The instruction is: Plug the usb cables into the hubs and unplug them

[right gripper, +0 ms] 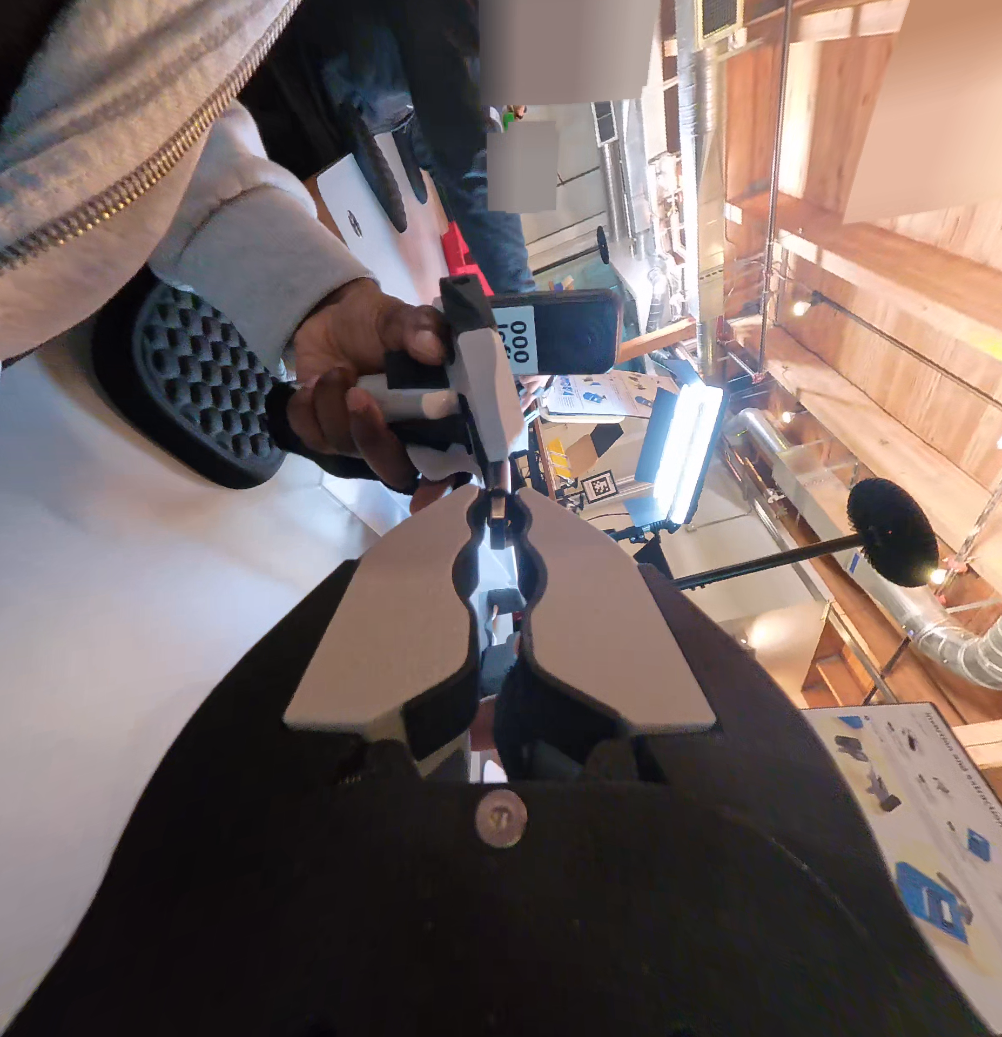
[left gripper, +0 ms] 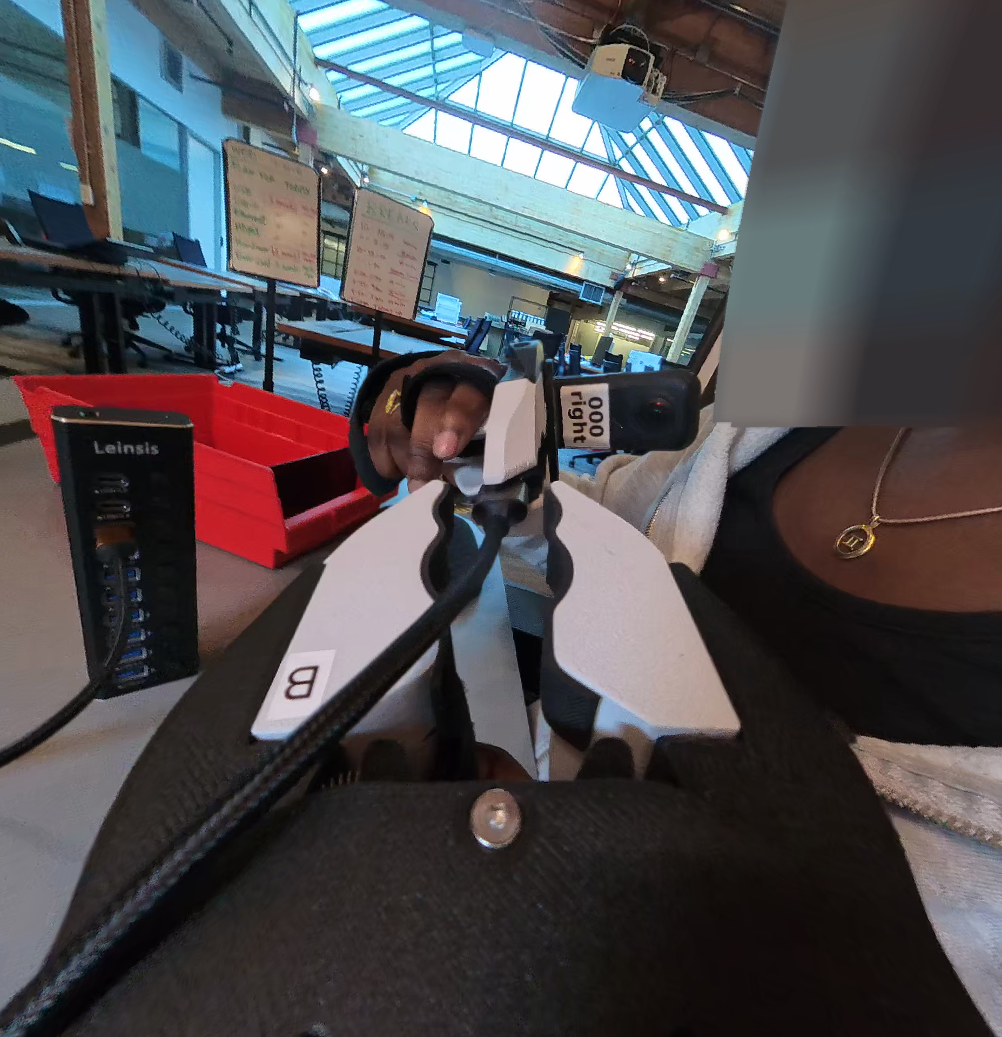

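In the left wrist view a black braided USB cable (left gripper: 341, 712) runs up between my left gripper's (left gripper: 495, 491) fingers, which stand apart around it without pinching it. Its plug (left gripper: 494, 508) sits at their tips, where the right gripper (left gripper: 476, 477), held by a gloved hand, meets it from the far side. In the right wrist view my right gripper (right gripper: 499, 496) is shut on the metal USB plug (right gripper: 498, 522), with the left gripper (right gripper: 487, 393) facing it. A black upright hub (left gripper: 125, 550) stands on the table at the left, with another cable (left gripper: 44, 729) plugged in.
A red bin (left gripper: 234, 449) sits behind the hub on the grey table (left gripper: 27, 617). The person's torso fills the right side. In the right wrist view a black dimpled pad (right gripper: 195, 387) lies on the table and a printed sheet (right gripper: 936, 842) lies at the right. The grippers are tip to tip, or close to it.
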### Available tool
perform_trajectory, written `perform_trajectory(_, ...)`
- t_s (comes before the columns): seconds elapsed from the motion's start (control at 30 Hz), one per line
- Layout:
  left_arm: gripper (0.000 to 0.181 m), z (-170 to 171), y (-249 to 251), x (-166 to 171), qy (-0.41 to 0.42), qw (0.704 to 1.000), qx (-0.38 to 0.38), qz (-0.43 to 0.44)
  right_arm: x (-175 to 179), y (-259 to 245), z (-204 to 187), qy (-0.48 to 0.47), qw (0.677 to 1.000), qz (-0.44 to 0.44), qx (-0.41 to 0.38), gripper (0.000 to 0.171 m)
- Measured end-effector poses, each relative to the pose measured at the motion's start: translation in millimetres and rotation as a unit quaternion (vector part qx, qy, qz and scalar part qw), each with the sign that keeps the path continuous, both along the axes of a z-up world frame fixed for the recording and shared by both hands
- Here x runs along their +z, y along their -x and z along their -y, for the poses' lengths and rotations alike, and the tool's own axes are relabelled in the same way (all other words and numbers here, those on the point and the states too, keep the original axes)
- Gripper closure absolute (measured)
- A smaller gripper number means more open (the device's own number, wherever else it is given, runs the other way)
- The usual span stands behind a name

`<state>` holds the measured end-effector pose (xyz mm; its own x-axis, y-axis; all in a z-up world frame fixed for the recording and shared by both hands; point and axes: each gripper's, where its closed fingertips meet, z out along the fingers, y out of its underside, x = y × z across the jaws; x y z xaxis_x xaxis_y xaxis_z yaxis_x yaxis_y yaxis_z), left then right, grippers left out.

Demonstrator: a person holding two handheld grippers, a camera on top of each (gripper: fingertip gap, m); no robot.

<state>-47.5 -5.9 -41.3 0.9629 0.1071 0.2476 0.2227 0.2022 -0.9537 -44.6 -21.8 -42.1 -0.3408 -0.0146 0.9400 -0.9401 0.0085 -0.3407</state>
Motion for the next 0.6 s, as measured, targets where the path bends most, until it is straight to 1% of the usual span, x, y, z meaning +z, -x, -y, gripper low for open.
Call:
perform_trajectory(0.07,0.153,-1.7,0.6,-2.7,0.010,1.000,0.000,0.005,-0.9,1.2,1.9,0.002,1.000,-0.020,-0.006,0.163)
perform_trajectory(0.17,0.162,-0.9,4.1,-3.4,0.018,1.000,0.014,0.001,-0.9,4.4,2.2,0.006,0.998,-0.063,-0.018,0.164)
perform_trajectory(0.23,0.162,-0.4,4.6,-3.4,0.019,1.000,0.013,0.003,-1.0,4.9,2.1,0.005,0.997,-0.075,-0.019,0.164)
perform_trajectory(0.43,0.162,-1.8,5.5,-5.8,0.033,0.999,0.017,0.003,-0.6,6.0,1.1,0.002,0.998,-0.068,-0.011,0.164)
perform_trajectory(0.53,0.163,-2.5,5.4,-6.9,0.044,0.999,0.023,-0.010,-0.9,5.5,0.4,0.005,0.999,-0.045,-0.005,0.163)
perform_trajectory(0.6,0.163,-2.5,10.4,-7.4,0.049,0.997,0.047,-0.023,-1.7,10.6,0.0,0.008,1.000,-0.016,-0.022,0.163)
